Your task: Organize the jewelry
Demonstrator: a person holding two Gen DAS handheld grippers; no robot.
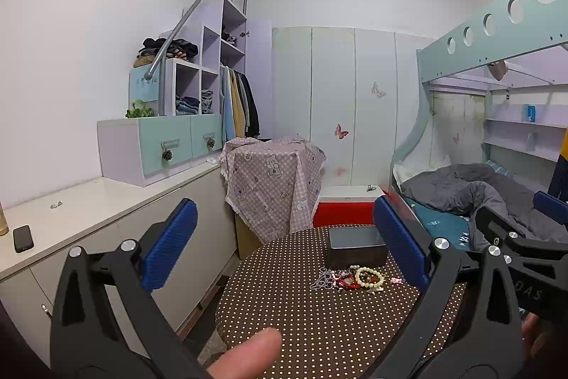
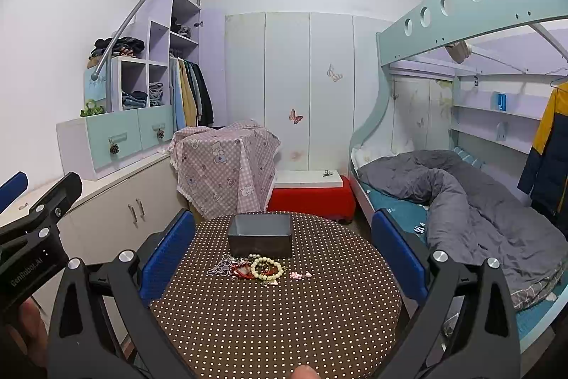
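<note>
On left counter phone [image 1: 23, 238], left view only, jewelry pile [image 2: 254, 269] beside box [image 2: 261, 238]

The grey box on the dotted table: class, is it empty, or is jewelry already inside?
Empty, as far as visible: the grey box shows bare interior, and the jewelry pile lies on the table before it.

Home bedroom, bunk bed [image 2: 461, 194] with grey duvet, wardrobe [image 2: 305, 87], hanging coats [image 2: 190, 93]

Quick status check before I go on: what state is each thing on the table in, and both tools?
Box: open, looks empty.
Jewelry pile: loose on the table, in front of the box.
Bead bracelet: on the pile.
Left tool: open, holding nothing.
Right tool: open, holding nothing.
</note>
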